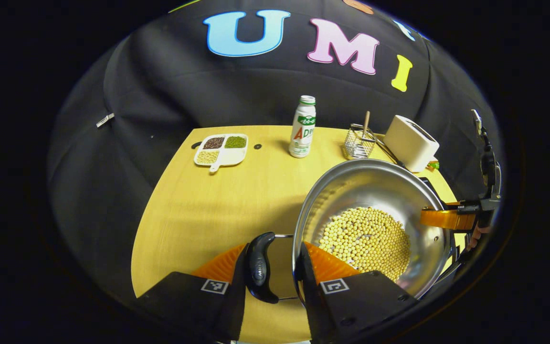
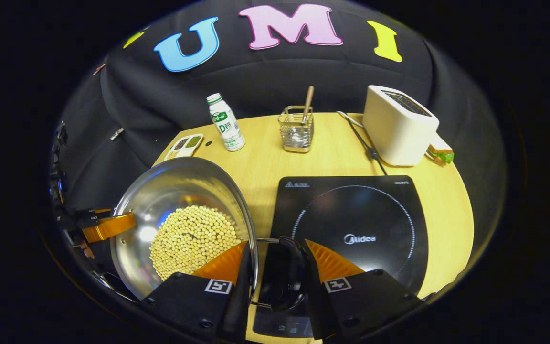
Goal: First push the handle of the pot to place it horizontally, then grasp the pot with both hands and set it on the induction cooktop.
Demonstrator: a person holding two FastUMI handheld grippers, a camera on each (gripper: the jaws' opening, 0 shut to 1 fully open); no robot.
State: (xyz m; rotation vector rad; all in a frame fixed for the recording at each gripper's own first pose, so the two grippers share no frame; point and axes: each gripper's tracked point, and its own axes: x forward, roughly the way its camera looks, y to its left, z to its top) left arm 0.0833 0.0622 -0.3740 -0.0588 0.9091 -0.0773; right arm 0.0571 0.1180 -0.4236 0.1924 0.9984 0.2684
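Note:
A steel pot (image 1: pixel 375 191) (image 2: pixel 179 186) with soybeans (image 1: pixel 368 239) in its bottom hangs between my two grippers, just left of the black induction cooktop (image 2: pixel 356 224). My left gripper (image 1: pixel 270 267) is shut on the pot's black side handle (image 1: pixel 260 267), its right finger against the rim. My right gripper (image 2: pixel 277 272) is shut on the opposite black handle (image 2: pixel 284 274), over the cooktop's left edge. Each gripper also appears at the pot's far rim in the other's view: the right gripper (image 1: pixel 451 217) and the left gripper (image 2: pixel 105 227).
On the yellow table (image 1: pixel 217 205) stand a white drink bottle (image 1: pixel 302 126) (image 2: pixel 226 123), a wire holder with a wooden stick (image 2: pixel 296 126), a white toaster (image 2: pixel 399 126) with its cord, and a divided dish of beans (image 1: pixel 221 149). Black cloth surrounds the table.

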